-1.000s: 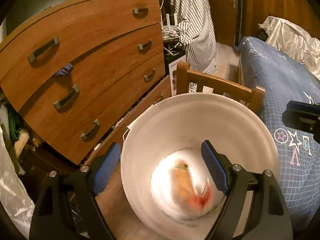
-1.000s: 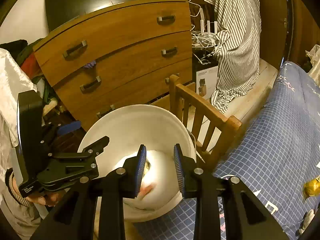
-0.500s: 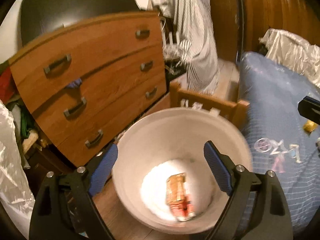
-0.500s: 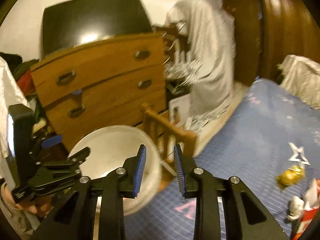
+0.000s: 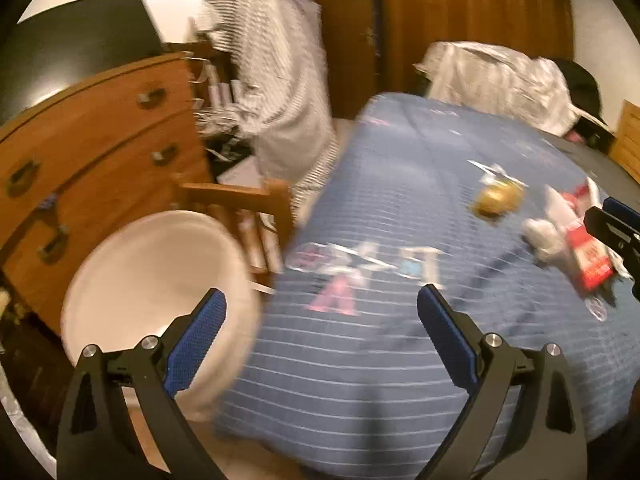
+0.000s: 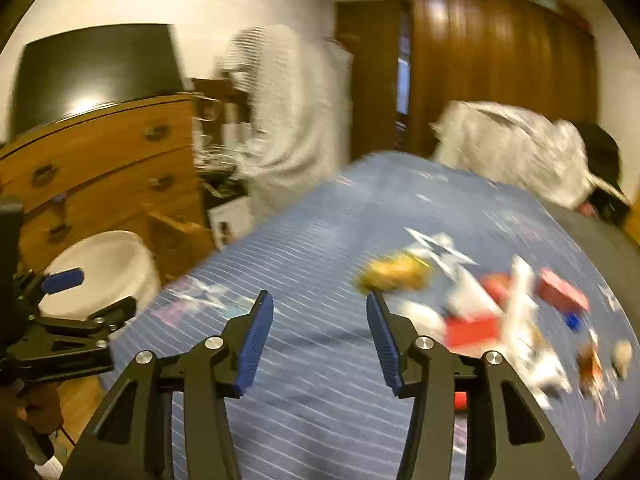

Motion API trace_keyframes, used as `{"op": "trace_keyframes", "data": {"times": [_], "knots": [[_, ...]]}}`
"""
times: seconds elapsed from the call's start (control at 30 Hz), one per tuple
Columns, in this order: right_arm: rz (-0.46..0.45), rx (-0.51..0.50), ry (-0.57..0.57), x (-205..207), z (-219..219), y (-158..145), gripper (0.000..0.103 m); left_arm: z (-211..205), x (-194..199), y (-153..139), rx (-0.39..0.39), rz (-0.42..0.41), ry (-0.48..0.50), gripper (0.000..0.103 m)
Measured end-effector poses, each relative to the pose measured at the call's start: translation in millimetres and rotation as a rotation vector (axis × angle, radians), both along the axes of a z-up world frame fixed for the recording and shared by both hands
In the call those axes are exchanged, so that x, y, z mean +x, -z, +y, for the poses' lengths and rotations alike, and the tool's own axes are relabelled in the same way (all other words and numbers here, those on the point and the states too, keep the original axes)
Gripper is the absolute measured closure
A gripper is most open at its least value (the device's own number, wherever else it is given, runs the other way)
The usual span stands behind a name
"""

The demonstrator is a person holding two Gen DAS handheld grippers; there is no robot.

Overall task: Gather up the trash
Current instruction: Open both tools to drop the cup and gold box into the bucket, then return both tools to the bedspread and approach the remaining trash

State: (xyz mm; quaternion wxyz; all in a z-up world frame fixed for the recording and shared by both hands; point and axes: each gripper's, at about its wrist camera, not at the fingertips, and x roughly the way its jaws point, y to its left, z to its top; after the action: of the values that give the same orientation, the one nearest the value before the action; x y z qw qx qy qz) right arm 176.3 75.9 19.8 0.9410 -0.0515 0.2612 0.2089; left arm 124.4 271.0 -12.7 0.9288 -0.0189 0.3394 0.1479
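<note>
Chest of drawers [image 5: 92, 148]: curved front of orange-brown wood grain with dull metal handles, at far left.
Television [image 6: 96, 68]: flat black glossy screen standing on the chest.
Bucket [image 5: 156, 276]: round, white, smooth plastic, on the floor between the chest and the bed, just in front of a wooden chair [image 5: 248, 208].
Left tongs [image 5: 322, 332]: black frame, blue ribbed pads; the jaws have just been opening and stand wide with nothing between them, one pad over the bucket's rim, the other over the bed.
Striped garment [image 5: 280, 92]: white cloth with thin dark stripes, hanging in folds behind the chair.
Bed cover [image 5: 360, 352]: blue quilted fabric with a pale grid and printed stars and letters.
Right tongs [image 6: 320, 324]: same build; the jaws have just been opening to a middling gap, empty, above the bed.
Trash [image 6: 500, 316]: blurred litter on the cover at right, a crumpled yellow wrapper [image 6: 394, 274], white crushed paper, red and white cartons.
Crinkled sheet [image 6: 516, 152]: silvery white, heaped at the bed's far end.
</note>
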Motion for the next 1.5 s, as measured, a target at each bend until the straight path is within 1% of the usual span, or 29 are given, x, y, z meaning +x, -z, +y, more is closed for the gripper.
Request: {"op": "trace_keyframes", "data": {"times": [0.2, 0.27, 0.33, 0.47, 0.57, 0.67, 0.73, 0.77, 0.83, 0.9, 1.0, 1.1, 1.17, 1.2, 1.23, 1.27, 1.3, 1.33, 1.37, 1.4, 1.43, 1.5], "knots": [[0.093, 0.051, 0.196, 2.5, -122.7, 31.6, 0.047, -67.3, 19.5, 14.6, -0.036, 0.033, 0.122, 0.01], [0.12, 0.065, 0.256, 1.7, -156.8, 43.7, 0.046, -87.5, 27.2, 19.1, -0.054, 0.041, 0.158, 0.01], [0.142, 0.088, 0.32, 0.9, -193.9, 55.8, 0.045, -106.7, 37.5, 23.7, -0.084, 0.052, 0.191, 0.01], [0.18, 0.147, 0.44, 4.1, -264.1, 74.2, 0.038, -138.4, 57.3, 34.0, -0.138, 0.073, 0.228, 0.01], [0.213, 0.185, 0.504, 13.4, -303.8, 89.7, 0.035, -161.4, 70.3, 40.0, -0.205, 0.084, 0.245, 0.01], [0.237, 0.217, 0.55, 25.8, -338.8, 104.5, 0.033, -183.3, 86.3, 44.3, -0.271, 0.076, 0.257, 0.01], [0.255, 0.234, 0.566, 35.3, -349.7, 109.8, 0.031, -194.0, 95.4, 45.1, -0.326, 0.065, 0.265, 0.009], [0.266, 0.242, 0.57, 41.3, -356.1, 113.8, 0.029, -197.0, 98.6, 44.1, -0.347, 0.06, 0.269, 0.006], [0.282, 0.25, 0.572, 52.9, -365.6, 119.8, 0.026, -208.2, 108.3, 45.9, -0.388, 0.055, 0.284, 0.006], [0.295, 0.261, 0.575, 66.7, -376.2, 125.6, 0.023, -218.8, 119.0, 51.3, -0.407, 0.066, 0.304, 0.006], [0.313, 0.285, 0.573, 81.4, -382.0, 128.3, 0.023, -228.2, 134.4, 60.4, -0.407, 0.09, 0.289, 0.006], [0.342, 0.304, 0.562, 105.3, -390.2, 137.6, 0.022, -231.6, 152.1, 73.2, -0.45, 0.126, 0.254, 0.006], [0.358, 0.307, 0.555, 118.2, -390.1, 141.1, 0.022, -231.0, 158.3, 79.4, -0.491, 0.146, 0.246, 0.006], [0.367, 0.307, 0.551, 122.1, -388.4, 141.6, 0.022, -230.4, 160.2, 81.1, -0.498, 0.152, 0.251, 0.006], [0.397, 0.302, 0.536, 135.0, -387.6, 147.6, 0.022, -231.5, 161.3, 81.5, -0.496, 0.146, 0.248, 0.007], [0.414, 0.295, 0.534, 140.9, -386.8, 150.7, 0.023, -232.8, 161.7, 81.4, -0.493, 0.14, 0.254, 0.015], [0.43, 0.292, 0.526, 148.3, -384.3, 154.7, 0.024, -234.5, 162.4, 81.6, -0.495, 0.14, 0.273, 0.023], [0.436, 0.287, 0.518, 151.8, -380.8, 155.9, 0.026, -235.8, 162.1, 81.6, -0.495, 0.136, 0.284, 0.027], [0.432, 0.275, 0.512, 154.3, -377.2, 156.6, 0.041, -237.7, 162.4, 81.3, -0.499, 0.13, 0.302, 0.038], [0.429, 0.272, 0.511, 153.3, -374.0, 156.0, 0.051, -239.7, 161.6, 81.4, -0.512, 0.128, 0.33, 0.045], [0.424, 0.283, 0.507, 153.7, -374.1, 156.5, 0.052, -241.0, 161.0, 81.4, -0.509, 0.127, 0.334, 0.045], [0.417, 0.322, 0.502, 150.0, -375.8, 158.3, 0.06, -243.7, 159.2, 79.8, -0.486, 0.119, 0.338, 0.046]]}}
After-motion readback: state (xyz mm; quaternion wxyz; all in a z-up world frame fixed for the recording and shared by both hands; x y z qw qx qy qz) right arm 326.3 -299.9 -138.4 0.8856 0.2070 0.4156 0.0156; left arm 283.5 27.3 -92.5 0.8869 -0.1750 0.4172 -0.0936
